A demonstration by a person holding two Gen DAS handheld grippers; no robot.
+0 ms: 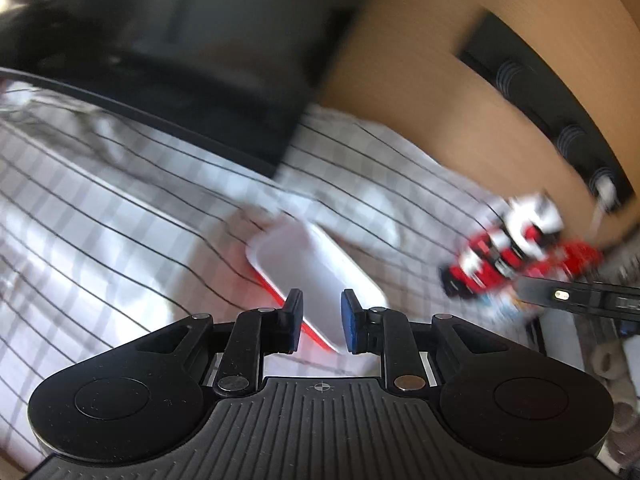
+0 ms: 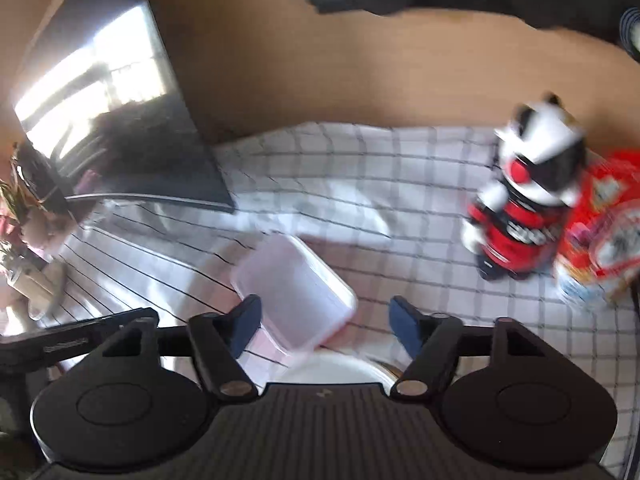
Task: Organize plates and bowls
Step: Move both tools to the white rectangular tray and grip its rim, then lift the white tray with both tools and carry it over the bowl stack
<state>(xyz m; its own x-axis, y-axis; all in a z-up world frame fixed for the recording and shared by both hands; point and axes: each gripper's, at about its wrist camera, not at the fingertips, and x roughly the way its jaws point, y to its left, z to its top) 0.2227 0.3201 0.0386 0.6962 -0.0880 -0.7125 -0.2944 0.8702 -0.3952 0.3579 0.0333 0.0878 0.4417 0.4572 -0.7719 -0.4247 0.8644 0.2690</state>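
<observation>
Rectangular white dish with red underside, lying on checked cloth, long axis slanting away up-left. Left gripper nearer, narrow jaws straddling the near end (pads apparently not pressing it). Right gripper above and behind, jaws wide, empty. Round white bowl directly beneath. Toy figure well apart.

No readable text; toy lettering blurred.
</observation>
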